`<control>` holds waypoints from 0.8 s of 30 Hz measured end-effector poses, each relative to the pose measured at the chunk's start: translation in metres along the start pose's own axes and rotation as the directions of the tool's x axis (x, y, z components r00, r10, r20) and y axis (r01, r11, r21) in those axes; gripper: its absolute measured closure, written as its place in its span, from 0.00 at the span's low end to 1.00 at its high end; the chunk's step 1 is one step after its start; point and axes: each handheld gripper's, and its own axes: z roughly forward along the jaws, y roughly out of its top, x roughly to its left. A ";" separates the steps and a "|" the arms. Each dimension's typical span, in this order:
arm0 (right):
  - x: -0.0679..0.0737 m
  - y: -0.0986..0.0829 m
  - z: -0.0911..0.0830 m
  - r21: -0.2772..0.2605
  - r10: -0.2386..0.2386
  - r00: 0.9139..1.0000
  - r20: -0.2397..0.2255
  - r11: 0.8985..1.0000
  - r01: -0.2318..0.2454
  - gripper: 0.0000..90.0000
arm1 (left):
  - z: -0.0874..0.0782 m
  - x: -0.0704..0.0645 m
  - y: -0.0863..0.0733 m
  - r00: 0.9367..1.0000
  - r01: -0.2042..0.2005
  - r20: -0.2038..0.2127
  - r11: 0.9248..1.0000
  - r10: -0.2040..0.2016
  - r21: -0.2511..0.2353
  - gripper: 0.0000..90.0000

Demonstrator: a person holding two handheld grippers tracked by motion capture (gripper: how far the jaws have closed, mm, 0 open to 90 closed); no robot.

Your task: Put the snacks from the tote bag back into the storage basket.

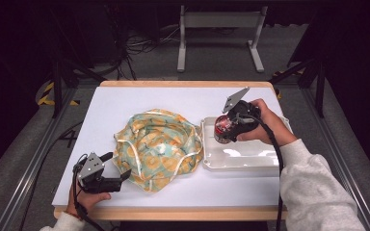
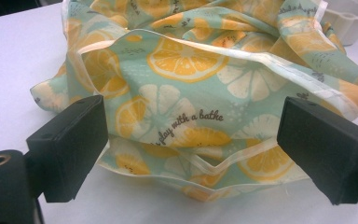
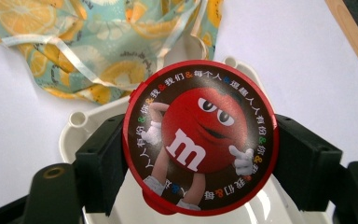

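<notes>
A crumpled cloth bag [image 1: 156, 147] printed with orange slices on pale green lies mid-table. My left gripper [image 1: 119, 179] stands open at the bag's near-left edge; its jaws flank the fabric [image 2: 182, 116] without touching it. My right gripper [image 1: 224, 130] is shut on a round red candy tin [image 1: 223, 129] and holds it over the left end of a white tray [image 1: 250, 161]. In the right gripper view the tin's lid [image 3: 199, 137] shows a red cartoon candy figure, clamped between both black pads [image 3: 100, 158].
The white tabletop [image 1: 125, 103] has a wooden edge all round. Beyond its far side stand a grey metal frame [image 1: 219, 33] and loose cables [image 1: 139, 45] on the floor. A metal rail [image 1: 33, 154] runs along the left.
</notes>
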 end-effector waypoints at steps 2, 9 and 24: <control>-0.002 -0.004 -0.001 0.004 0.001 1.000 0.002 1.000 -0.001 0.29 | 0.000 0.000 0.000 1.000 -0.011 -0.006 1.000 0.011 0.003 0.10; -0.008 -0.020 -0.003 0.018 0.031 0.999 0.011 0.999 -0.031 0.29 | -0.001 0.000 0.001 1.000 -0.014 -0.007 1.000 0.014 -0.001 0.10; -0.020 -0.050 -0.006 0.056 0.085 0.996 0.035 0.995 -0.087 0.29 | -0.006 -0.002 0.003 1.000 -0.020 -0.013 1.000 0.020 -0.023 0.10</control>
